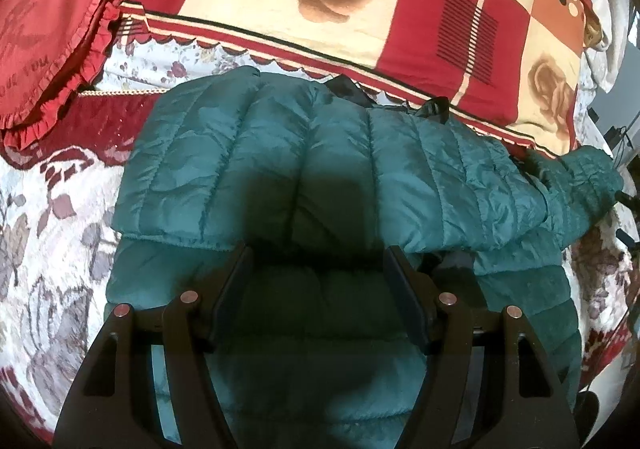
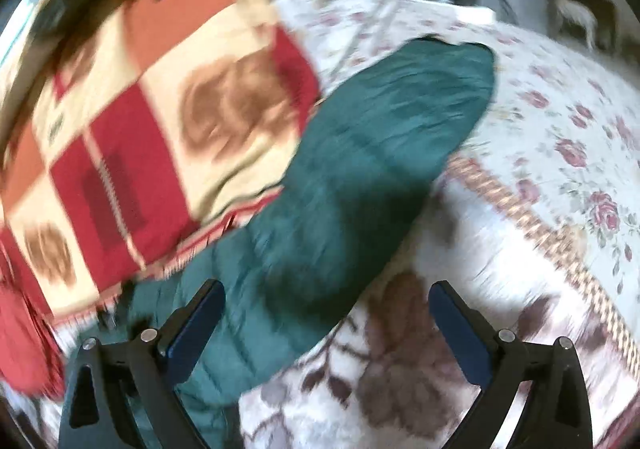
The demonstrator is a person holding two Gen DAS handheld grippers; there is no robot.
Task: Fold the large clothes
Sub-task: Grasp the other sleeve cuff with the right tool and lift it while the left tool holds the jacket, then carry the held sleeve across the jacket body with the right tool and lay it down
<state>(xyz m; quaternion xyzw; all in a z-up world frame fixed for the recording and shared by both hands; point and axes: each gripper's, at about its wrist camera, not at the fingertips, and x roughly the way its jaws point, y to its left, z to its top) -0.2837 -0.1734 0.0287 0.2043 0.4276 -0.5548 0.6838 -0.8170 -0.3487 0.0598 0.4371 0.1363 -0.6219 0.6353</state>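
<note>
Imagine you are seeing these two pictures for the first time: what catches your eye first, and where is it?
A shiny teal puffer jacket lies folded over itself in the middle of the bed, right in front of the open left gripper. Behind it sits a red and cream blanket printed with brown roses, and a frilly red heart cushion rests at the far left. The right gripper is open too, over the jacket's edge.

We see our left gripper as matte black plastic: two angular arms with triangular cut-outs, each arm carrying two round pinkish metal pins, ending in flat dark fingers. Our right gripper has the same black frame and silver pivot pins, though its finger pads show dark blue; this view is blurred.
</note>
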